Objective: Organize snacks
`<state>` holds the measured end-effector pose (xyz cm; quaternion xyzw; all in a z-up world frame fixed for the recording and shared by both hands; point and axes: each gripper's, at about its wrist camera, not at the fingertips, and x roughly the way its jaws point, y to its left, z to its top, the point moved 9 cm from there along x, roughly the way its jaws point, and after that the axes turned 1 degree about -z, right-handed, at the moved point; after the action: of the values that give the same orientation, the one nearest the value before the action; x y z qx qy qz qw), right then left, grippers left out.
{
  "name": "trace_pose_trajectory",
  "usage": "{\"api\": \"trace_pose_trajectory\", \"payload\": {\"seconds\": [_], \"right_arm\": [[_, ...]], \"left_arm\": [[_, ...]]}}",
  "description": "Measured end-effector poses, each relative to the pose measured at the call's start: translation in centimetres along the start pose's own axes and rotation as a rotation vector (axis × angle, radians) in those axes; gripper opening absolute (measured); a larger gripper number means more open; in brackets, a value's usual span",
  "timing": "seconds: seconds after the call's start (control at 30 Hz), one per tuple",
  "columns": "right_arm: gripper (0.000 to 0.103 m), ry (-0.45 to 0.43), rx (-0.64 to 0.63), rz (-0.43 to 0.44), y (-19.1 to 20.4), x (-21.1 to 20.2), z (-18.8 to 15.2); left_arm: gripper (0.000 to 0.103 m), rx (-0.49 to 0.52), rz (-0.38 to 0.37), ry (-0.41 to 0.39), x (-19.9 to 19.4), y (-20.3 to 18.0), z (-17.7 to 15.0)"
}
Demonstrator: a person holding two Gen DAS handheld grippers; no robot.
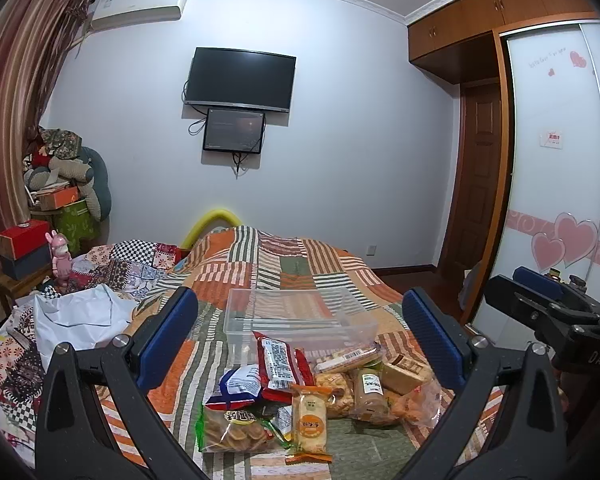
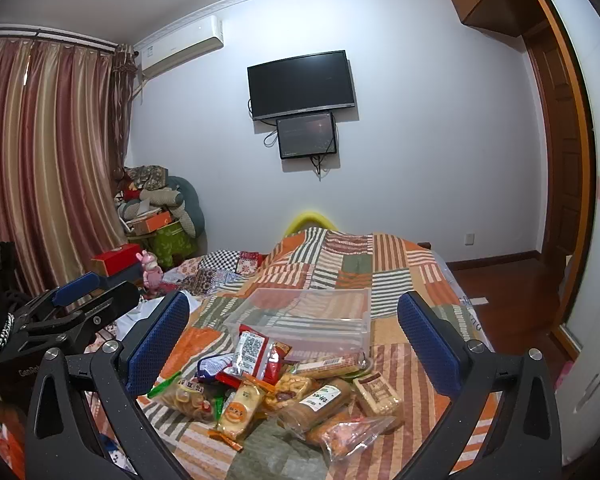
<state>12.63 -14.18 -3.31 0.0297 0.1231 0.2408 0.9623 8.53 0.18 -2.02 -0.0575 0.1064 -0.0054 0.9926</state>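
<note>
Snacks [image 1: 300, 392] heaped lower centre in both views, on patchwork quilt [image 1: 300, 264], just in front of clear plastic bin [image 1: 296, 312], bin lying behind and touching the pile's far edge. Red packet [image 1: 280, 364] on top, leaning toward bin; round-cracker bag [image 1: 232, 428] at lower left of pile; orange-label cake [image 1: 309, 420] beside it; brown loaf roll [image 2: 316, 400] and boxed wafer [image 2: 378, 392] toward right. Left gripper [image 1: 300, 340] above pile, fingers spread wide, nothing between them. Right gripper [image 2: 296, 344] likewise wide apart, empty, hovering over same heap. Television [image 1: 240, 80] on far wall, upper centre; curtains [image 2: 48, 160] at left.
</note>
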Motion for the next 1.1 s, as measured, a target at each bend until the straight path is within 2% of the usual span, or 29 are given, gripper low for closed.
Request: {"api": "trace_pose_trajectory", "payload": {"seconds": [0.9,1.1], "right_arm": [[0.103,-0.003,-0.004,0.005,0.6,-0.2,-0.2],[0.103,0.011,0.002,-0.004,0.4,0.2,-0.6]], "left_arm": [[0.103,-0.006,0.012,0.002,0.0,0.3,-0.1],[0.103,-0.017,0.041,0.001,0.3,1.2,-0.1]]}}
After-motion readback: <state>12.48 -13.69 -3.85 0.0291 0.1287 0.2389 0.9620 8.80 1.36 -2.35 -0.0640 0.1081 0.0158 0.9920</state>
